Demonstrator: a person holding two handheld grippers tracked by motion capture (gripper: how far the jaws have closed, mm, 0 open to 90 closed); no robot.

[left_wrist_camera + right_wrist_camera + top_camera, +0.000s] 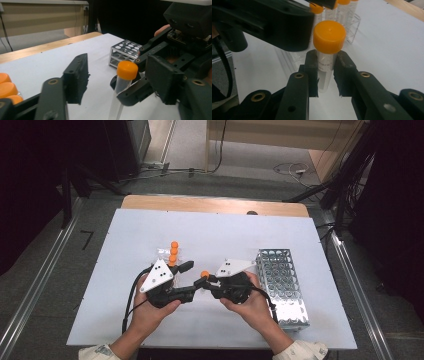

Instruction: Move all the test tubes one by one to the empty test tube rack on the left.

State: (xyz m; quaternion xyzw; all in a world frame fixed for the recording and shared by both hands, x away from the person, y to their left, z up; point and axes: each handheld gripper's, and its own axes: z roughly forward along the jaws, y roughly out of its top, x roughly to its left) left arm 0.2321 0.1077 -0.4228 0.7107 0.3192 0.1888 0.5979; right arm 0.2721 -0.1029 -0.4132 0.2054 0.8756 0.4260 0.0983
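the step in hand looks like a handover: the right tool clamps a clear tube just below its orange cap, above the white bench, while the left tool stands half open around the cap, pads not yet pressing. next, the left tool likely must close on the cap. the steel rack sits just right.

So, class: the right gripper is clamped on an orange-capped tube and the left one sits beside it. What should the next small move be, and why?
Probably close the left gripper on the orange cap. The right gripper already pinches the tube just below that cap, and the left jaws stand apart on either side of it, not yet touching.
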